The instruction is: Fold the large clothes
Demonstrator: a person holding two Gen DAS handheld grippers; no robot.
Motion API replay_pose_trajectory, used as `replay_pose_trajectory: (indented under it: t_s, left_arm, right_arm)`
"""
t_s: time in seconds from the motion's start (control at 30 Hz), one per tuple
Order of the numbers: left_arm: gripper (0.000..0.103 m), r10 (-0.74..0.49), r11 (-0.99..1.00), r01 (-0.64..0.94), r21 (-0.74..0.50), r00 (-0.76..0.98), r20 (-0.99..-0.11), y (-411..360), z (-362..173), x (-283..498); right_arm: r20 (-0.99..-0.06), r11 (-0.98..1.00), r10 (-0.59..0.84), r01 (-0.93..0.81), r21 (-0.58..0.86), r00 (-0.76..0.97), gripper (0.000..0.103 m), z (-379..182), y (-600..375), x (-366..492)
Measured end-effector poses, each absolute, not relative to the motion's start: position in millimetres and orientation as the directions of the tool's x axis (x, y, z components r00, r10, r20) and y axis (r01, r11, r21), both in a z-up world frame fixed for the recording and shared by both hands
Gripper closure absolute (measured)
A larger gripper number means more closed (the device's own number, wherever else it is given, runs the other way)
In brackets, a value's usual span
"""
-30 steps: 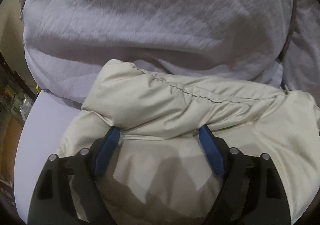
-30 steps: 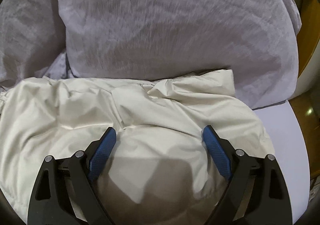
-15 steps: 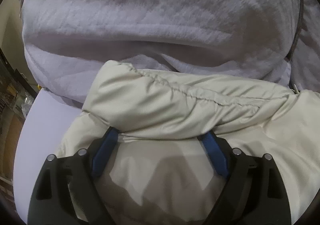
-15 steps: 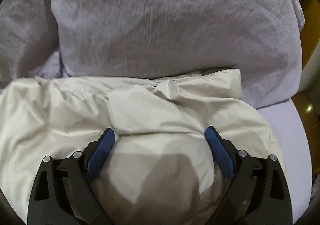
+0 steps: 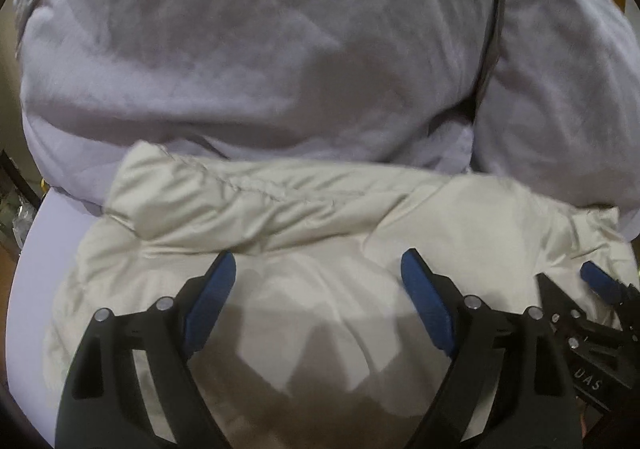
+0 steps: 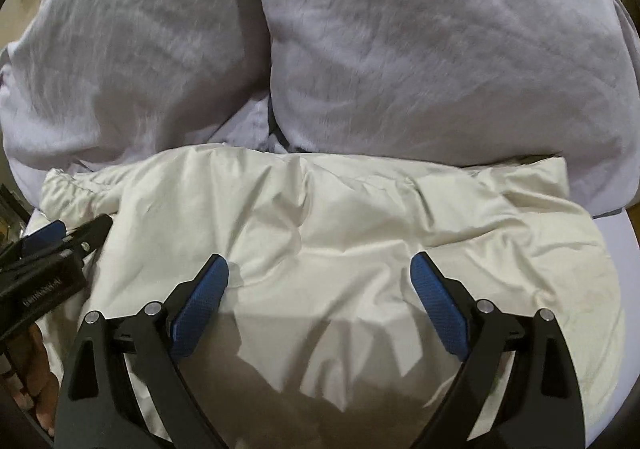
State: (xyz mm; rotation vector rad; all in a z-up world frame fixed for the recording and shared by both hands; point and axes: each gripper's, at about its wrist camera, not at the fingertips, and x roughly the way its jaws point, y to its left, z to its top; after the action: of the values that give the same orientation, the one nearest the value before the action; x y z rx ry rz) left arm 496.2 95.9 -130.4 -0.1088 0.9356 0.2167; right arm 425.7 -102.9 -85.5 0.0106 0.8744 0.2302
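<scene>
A cream puffy jacket (image 5: 304, 209) lies folded into a thick bundle on the bed, its padded top edge against the pillows. My left gripper (image 5: 316, 261) hovers open over the bundle's near part, and its blue pads (image 5: 208, 305) do not press the fabric. My right gripper (image 6: 319, 263) hangs open the same way over the jacket (image 6: 340, 209) further right. Each gripper also shows in the other's view: the right gripper (image 5: 600, 283) at the right edge, the left gripper (image 6: 60, 239) at the left edge. Nothing is held.
Two big grey-lilac pillows (image 5: 260, 41) (image 6: 440, 49) stand right behind the jacket. A pale lilac sheet (image 5: 44, 249) (image 6: 616, 241) shows beside it at both bed edges. A hand (image 6: 36, 369) holds the left gripper. Wooden furniture lies past the right edge.
Both grippers have drawn back from the jacket and moved toward each other, so each now appears in the other's view. The jacket's folded edge has settled flatter. Jaws stay open.
</scene>
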Motion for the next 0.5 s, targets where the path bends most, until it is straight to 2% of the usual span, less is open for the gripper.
replay_pose_trajectory:
  t_s: [0.17, 0.5]
  left_arm:
    - [0.017, 0.166, 0.966, -0.259, 0.02, 0.557, -0.814, 98, -166, 525]
    - [0.016, 0.194, 0.957, -0.289, 0.029, 0.561, -0.805, 122, -208, 529]
  right_arm:
    - [-0.759, 0.975, 0.208, -0.194, 0.11, 0.617, 0.007, -92, -102, 440]
    - [-0.753, 0.98, 0.182, -0.181, 0.084, 0.633, 0.007, -118, -79, 469]
